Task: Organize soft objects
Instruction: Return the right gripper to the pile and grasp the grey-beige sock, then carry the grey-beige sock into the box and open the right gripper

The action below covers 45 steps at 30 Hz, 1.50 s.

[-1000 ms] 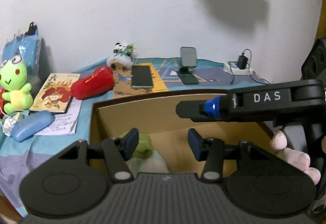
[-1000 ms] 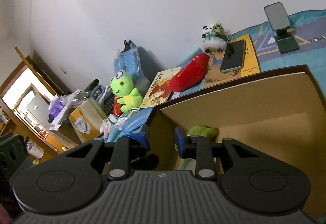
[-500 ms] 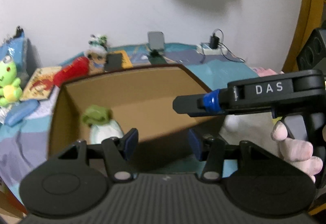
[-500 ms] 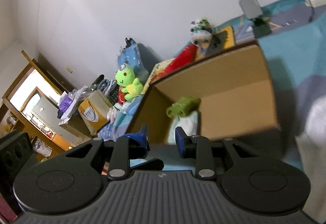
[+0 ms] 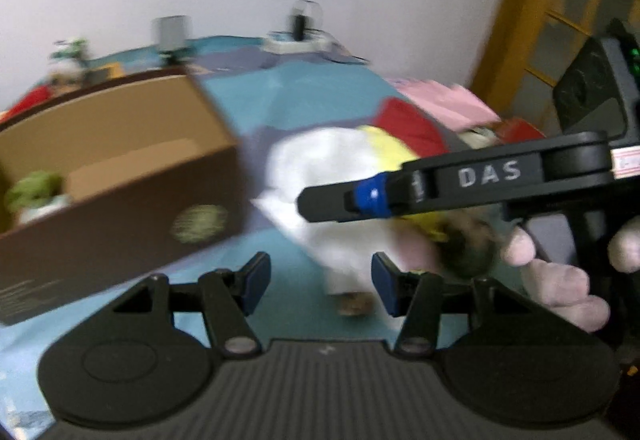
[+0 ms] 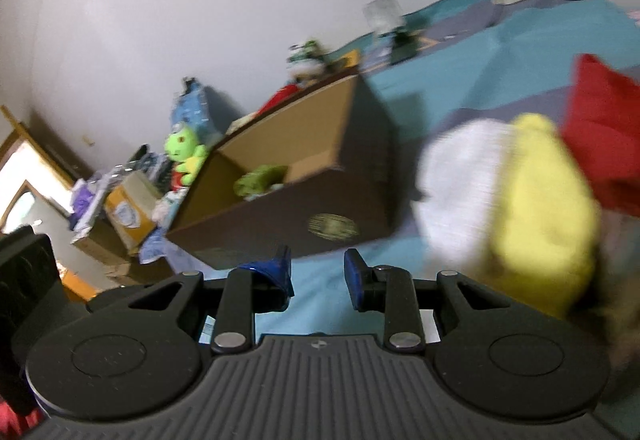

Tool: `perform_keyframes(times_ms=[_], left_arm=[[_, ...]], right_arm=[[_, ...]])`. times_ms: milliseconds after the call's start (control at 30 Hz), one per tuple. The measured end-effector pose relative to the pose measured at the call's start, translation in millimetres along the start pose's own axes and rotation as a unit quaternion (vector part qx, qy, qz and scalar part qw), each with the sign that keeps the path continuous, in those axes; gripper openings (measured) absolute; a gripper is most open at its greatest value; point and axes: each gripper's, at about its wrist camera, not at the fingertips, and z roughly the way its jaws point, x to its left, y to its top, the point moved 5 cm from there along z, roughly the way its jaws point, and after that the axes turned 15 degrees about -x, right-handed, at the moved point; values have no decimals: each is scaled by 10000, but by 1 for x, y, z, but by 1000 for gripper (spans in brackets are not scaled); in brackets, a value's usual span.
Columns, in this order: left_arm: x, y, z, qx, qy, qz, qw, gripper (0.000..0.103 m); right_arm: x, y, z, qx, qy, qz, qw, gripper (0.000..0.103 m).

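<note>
Nearest in both wrist views are the claws themselves: the left gripper (image 5: 320, 282) has its jaws spread wide with nothing between them, and the right gripper (image 6: 318, 276) is likewise parted and empty, both hanging over the blue bedcover (image 5: 304, 304). Just beyond and to the right of each lies the blurred pile of soft things, a white plush (image 6: 456, 195) pressed against a yellow one (image 6: 548, 211), with a red cloth (image 6: 604, 127) behind. In the left wrist view the right gripper's finger (image 5: 340, 199) reaches across in front of this pile, so the right hand looks nearer to it; the pile's long axis cannot be read through the blur. Farther left stands the open cardboard box (image 5: 132, 215), a green plush (image 6: 260, 179) already inside, probably the destination.
</note>
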Motion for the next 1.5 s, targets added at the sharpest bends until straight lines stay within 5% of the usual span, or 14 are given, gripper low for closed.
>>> perform_keyframes(times_ms=[200, 400, 633, 967, 1100, 1300, 1500], left_arm=[[-71, -8, 35, 233, -1025, 368, 9938, 53], [-123, -22, 76, 622, -1623, 545, 9833, 55], [-144, -38, 118, 1012, -1524, 774, 9801, 59], [-146, -47, 151, 1150, -1270, 1049, 9796, 60], [-146, -48, 151, 1046, -1301, 1151, 9792, 60], [-132, -42, 145, 1070, -1504, 726, 9801, 41], [-126, -36, 114, 958, -1845, 537, 9767, 40]], right_arm=[[-43, -1, -54, -208, -626, -30, 9978, 12], [-87, 3, -108, -541, -1416, 48, 9884, 12], [-142, -2, -143, -697, -2029, 673, 9744, 13], [-189, -18, -128, -384, -2036, 1708, 9633, 18], [-202, -18, -121, -433, -2000, 2042, 9573, 17], [-203, -16, -125, -222, -1865, 2072, 9601, 12], [-183, -19, -140, -156, -1799, 2140, 9600, 11]])
